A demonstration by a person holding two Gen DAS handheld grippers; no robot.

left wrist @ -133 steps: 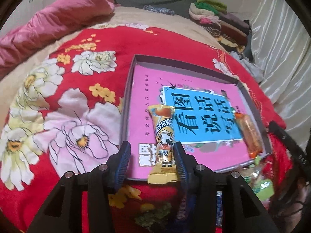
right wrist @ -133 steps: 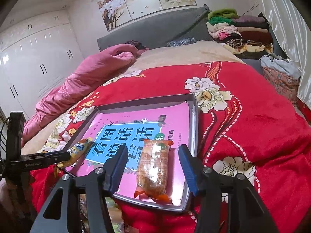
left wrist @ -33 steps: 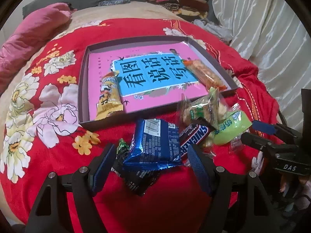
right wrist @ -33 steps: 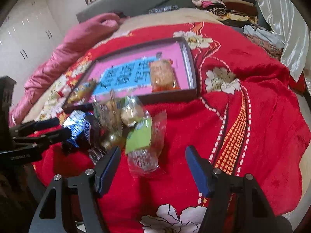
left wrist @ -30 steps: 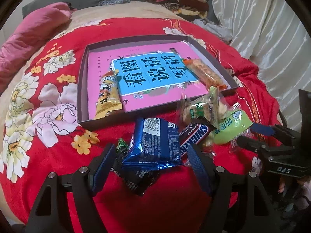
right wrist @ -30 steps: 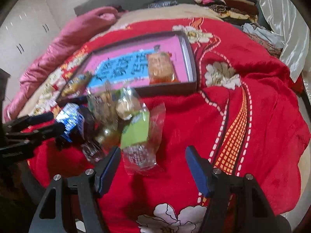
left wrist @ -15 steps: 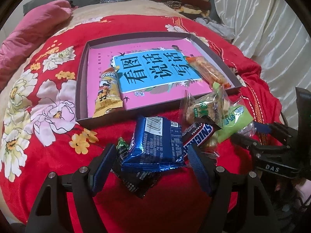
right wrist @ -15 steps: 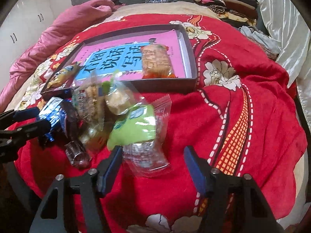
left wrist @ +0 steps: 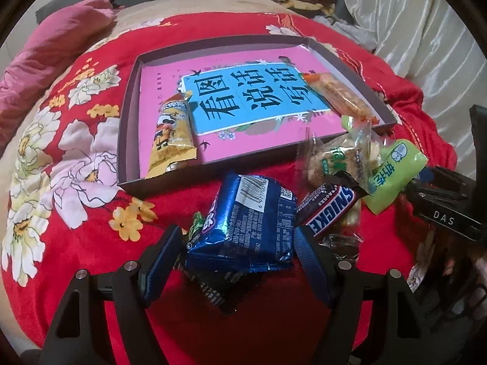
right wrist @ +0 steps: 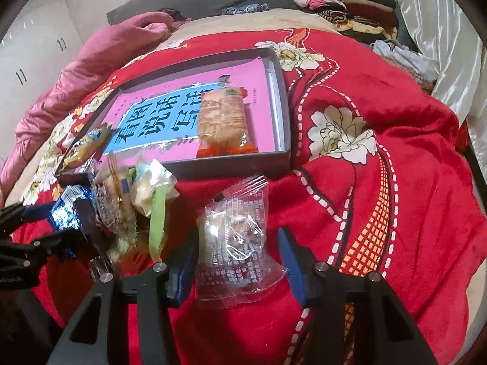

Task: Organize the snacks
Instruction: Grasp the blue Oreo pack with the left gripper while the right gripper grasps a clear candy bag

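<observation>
Both grippers gape, holding nothing — left gripper point(left wrist: 236, 251) straddling the blue pack point(left wrist: 248, 228), right gripper point(right wrist: 239, 258) the clear packet point(right wrist: 236, 240) — so I'd close squarely, gently, before lifting toward the tray point(right wrist: 281, 97) ahead.

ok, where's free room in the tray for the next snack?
Free: the tray middle, over the blue label, between the yellow cow-print bar at its left wall and the orange cracker pack near its right. Crowded: the loose snack pile on the blanket against the tray's near wall.
</observation>
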